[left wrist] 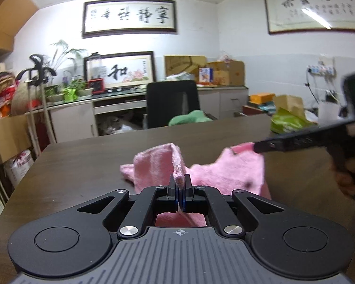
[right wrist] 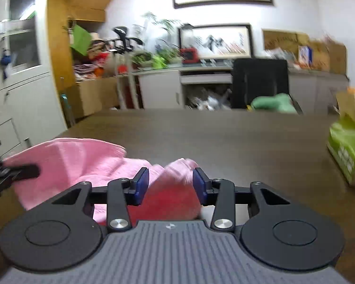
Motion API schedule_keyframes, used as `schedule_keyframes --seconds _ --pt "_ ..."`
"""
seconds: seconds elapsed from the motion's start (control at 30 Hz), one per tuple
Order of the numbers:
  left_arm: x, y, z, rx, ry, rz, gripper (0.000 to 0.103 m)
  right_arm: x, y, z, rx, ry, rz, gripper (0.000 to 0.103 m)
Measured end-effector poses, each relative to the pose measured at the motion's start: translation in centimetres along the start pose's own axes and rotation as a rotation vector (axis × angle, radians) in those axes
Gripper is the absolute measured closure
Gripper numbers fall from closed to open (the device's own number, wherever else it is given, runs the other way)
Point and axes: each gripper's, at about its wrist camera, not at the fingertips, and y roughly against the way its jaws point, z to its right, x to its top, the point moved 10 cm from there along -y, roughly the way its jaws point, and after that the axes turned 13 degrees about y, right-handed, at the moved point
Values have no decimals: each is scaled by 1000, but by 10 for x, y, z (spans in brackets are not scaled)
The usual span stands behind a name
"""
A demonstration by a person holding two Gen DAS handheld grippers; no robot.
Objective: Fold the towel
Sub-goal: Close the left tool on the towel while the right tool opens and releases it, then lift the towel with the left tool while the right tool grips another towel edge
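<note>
Towel (left wrist: 208, 172), pink, rumpled on dark table (left wrist: 87, 156). Left gripper (left wrist: 179, 184) clamped on raised edge. Right gripper (right wrist: 170, 184) jaws apart, far corner between pads, unpinched. Step: securing second corner. Next: close right, lift both, spread flat for fold.

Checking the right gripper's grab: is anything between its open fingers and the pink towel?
Nothing visible. A fold of the pink towel already sits between the right gripper's open pads; the left gripper is shut on another edge.
</note>
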Motion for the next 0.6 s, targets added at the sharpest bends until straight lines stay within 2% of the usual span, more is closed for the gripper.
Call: schedule_keyframes --seconds 0.23,0.33,0.4,0.43,0.53,0.6 --pt "-19 0 18 -81 -30 -74 101 0 -12 -18 -97 130 3 60" --pt "-23 3 20 -92 -40 -75 101 -3 -19 -27 -143 164 -21 60" --pt "-23 2 18 -88 -33 -76 101 -7 -18 -31 -143 163 -37 61" --pt "-23 1 15 -82 -23 -78 101 -10 -21 -30 -150 151 -49 64" --pt "-20 -3 5 -64 15 -86 100 -14 -22 -21 -155 81 -74 86" --pt "-19 -5 -2 -46 40 -91 100 -16 -21 -15 -162 38 -79 93"
